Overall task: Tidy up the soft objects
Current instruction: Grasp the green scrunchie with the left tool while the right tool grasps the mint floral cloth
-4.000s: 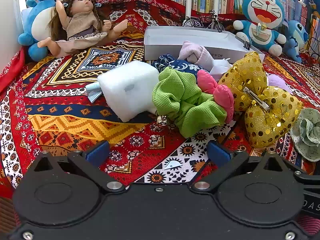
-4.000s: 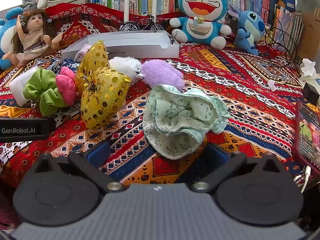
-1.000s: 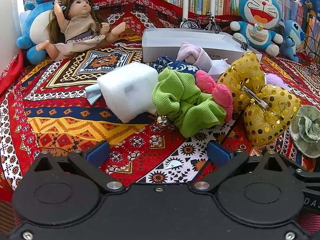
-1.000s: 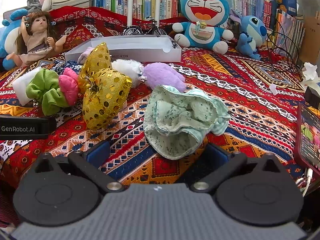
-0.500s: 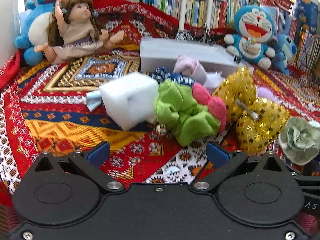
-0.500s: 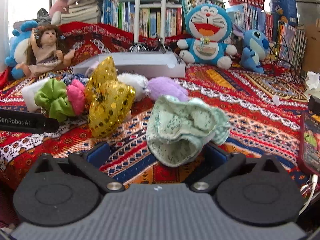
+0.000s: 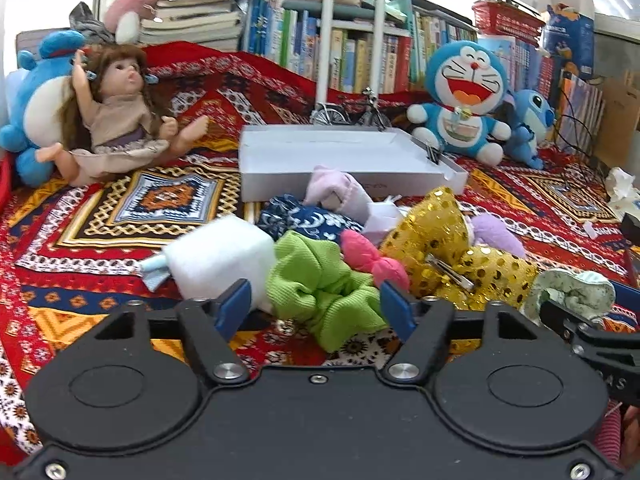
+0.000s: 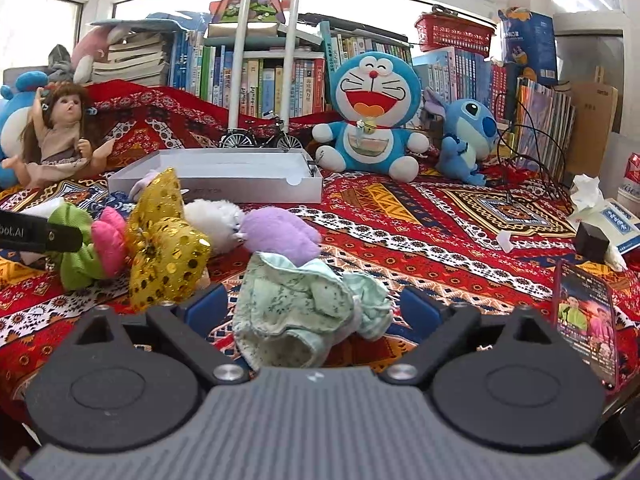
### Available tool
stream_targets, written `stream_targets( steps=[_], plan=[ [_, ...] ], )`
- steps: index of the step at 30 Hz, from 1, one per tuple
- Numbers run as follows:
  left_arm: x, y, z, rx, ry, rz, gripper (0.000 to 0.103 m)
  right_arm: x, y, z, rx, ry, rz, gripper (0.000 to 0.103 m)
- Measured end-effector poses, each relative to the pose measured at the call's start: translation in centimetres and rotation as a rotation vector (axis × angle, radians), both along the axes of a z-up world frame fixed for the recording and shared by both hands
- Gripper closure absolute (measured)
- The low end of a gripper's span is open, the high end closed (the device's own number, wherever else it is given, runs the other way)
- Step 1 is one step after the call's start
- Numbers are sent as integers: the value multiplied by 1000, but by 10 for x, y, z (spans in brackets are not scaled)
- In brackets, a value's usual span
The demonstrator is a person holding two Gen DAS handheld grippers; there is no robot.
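Closing, both tongs: left tongs narrowing around the green scrunchie dead ahead, right tongs still wide around the mint scrunchie, neither pressed yet.

Doll, model bicycle, bookshelf, tissue box, red basket

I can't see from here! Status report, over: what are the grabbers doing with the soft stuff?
Left gripper closing around green scrunchie, pads not yet pressing. Right gripper closing around mint scrunchie, no grip. White box empty, way clear.
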State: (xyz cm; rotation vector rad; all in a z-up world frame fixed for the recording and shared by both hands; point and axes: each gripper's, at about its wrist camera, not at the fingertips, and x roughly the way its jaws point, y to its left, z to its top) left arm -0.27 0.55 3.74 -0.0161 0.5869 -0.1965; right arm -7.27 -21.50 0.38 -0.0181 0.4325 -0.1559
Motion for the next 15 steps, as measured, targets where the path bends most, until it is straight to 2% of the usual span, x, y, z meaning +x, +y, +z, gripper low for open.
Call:
stream_targets(
  steps=[1,3,15],
  plan=[
    [1,-1,-3,-1,10,-8,45,0,0,-1,-2,-1,-4,10],
    [4,-4,-6,-1,25,-14,47,1,-1,-2,-1,0,-7,13],
    [14,-14,-18,-4,40,-6,43,4,-3,-7,19,10,-8,20]
  ],
)
